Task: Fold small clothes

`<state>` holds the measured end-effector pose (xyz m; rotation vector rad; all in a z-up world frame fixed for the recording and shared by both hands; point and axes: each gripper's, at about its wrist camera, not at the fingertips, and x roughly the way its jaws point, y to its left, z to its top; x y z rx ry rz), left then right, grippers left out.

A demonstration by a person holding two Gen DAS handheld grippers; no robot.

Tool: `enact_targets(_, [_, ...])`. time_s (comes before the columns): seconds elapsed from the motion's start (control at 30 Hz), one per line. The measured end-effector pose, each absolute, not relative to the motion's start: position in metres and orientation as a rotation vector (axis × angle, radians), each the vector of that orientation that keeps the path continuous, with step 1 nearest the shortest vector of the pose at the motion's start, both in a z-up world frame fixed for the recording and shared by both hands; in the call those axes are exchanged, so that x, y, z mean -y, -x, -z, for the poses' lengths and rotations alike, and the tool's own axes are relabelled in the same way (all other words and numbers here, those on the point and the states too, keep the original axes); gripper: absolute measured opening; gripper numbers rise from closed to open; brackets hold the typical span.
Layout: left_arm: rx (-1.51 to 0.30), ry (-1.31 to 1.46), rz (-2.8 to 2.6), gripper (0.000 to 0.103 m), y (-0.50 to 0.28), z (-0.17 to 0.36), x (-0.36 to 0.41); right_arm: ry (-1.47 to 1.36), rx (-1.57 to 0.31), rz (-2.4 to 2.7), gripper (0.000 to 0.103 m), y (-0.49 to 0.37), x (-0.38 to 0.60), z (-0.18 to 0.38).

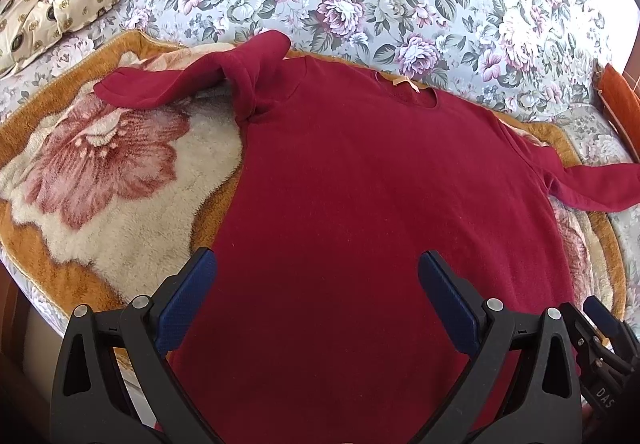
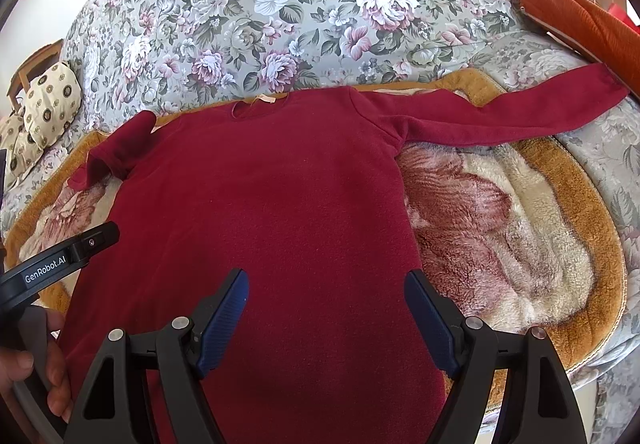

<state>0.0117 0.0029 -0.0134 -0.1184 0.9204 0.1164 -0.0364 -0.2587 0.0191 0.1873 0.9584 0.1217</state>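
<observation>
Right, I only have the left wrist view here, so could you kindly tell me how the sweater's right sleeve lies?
Observer: The right sleeve lies stretched out straight, its cuff reaching the orange cushion.
Operator: Thank you, and is the right gripper holding anything?
Observer: No, the right gripper is open above the red sweater.
Operator: What lies right of the body?
Observer: Bare fleece blanket with a pink flower.
</observation>
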Motion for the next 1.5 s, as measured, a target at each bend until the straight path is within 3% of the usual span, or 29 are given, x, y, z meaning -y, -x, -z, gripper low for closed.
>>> enact_targets(1.5, [-0.907,0.158,-0.099,0.101,-0.011,0.0133,-0.0012,-0.197,-0.952,-0.123,0.078,0.0366,0.259,-0.0172])
